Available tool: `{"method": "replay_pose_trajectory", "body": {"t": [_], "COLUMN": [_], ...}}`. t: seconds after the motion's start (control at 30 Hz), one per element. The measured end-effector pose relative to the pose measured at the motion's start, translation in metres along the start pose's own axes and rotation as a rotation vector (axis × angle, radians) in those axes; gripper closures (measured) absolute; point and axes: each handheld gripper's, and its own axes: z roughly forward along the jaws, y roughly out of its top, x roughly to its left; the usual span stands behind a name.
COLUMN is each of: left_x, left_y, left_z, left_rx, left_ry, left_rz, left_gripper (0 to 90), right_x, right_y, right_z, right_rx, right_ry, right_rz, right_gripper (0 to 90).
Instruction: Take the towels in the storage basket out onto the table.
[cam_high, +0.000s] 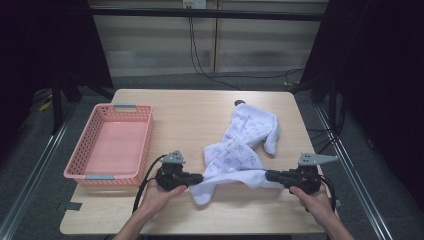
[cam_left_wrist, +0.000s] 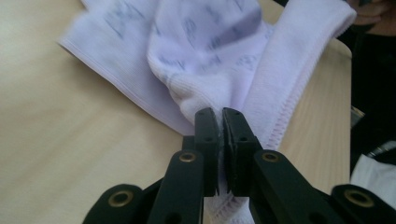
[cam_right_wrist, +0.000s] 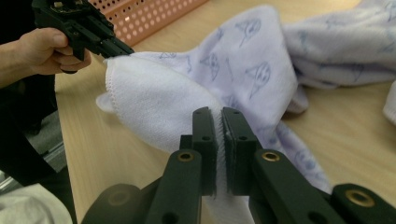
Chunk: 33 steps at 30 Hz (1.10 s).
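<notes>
A white towel (cam_high: 240, 147) with a pale blue print lies crumpled across the middle of the wooden table (cam_high: 190, 112). My left gripper (cam_high: 199, 178) is shut on the towel's near left edge. My right gripper (cam_high: 269, 175) is shut on its near right edge. In the left gripper view the towel (cam_left_wrist: 210, 51) bunches out beyond the closed jaws of the gripper (cam_left_wrist: 220, 114), its hem pinched between them. In the right gripper view the towel (cam_right_wrist: 187, 98) runs from my gripper (cam_right_wrist: 218, 114) across to the left gripper (cam_right_wrist: 122, 50), held in a hand.
A pink perforated basket (cam_high: 112, 145) stands on the table's left side with nothing in it; its rim (cam_right_wrist: 149, 14) appears behind the towel in the right gripper view. A small dark object (cam_high: 239, 103) lies at the towel's far end. Black frame posts flank the table.
</notes>
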Motion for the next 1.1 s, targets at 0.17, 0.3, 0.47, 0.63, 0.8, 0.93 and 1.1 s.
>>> {"method": "replay_pose_trajectory", "body": {"t": [0.17,0.3,0.47,0.63,0.8,0.93,1.1], "left_x": [0.003,0.004,0.006,0.005,0.005,-0.008,-0.03], "left_y": [0.033,0.061,0.097,0.127,0.163,0.193,0.214], "left_z": [-0.014,-0.031,-0.054,-0.073,-0.097,-0.128,-0.155], "left_rx": [-0.092,-0.166,-0.23,-0.28,-0.343,-0.44,-0.505], "left_ry": [0.024,0.047,0.1,0.139,0.174,0.18,0.178], "left_rz": [0.013,0.026,0.055,0.074,0.091,0.127,0.177], "left_gripper": [85.4,85.4,85.4,85.4,85.5,85.6,85.6], "right_x": [-0.007,-0.011,-0.014,-0.02,-0.017,-0.003,0.012], "right_y": [0.027,0.057,0.091,0.121,0.169,0.227,0.263], "right_z": [0.0,-0.003,-0.006,-0.009,-0.016,-0.036,-0.055], "right_rx": [-0.077,-0.142,-0.197,-0.239,-0.298,-0.355,-0.411], "right_ry": [0.009,0.011,0.005,-0.003,-0.021,-0.039,-0.037], "right_rz": [0.005,-0.011,-0.025,-0.029,-0.074,-0.14,-0.185], "right_gripper": [84.8,84.9,84.9,85.0,85.1,85.2,85.4]}}
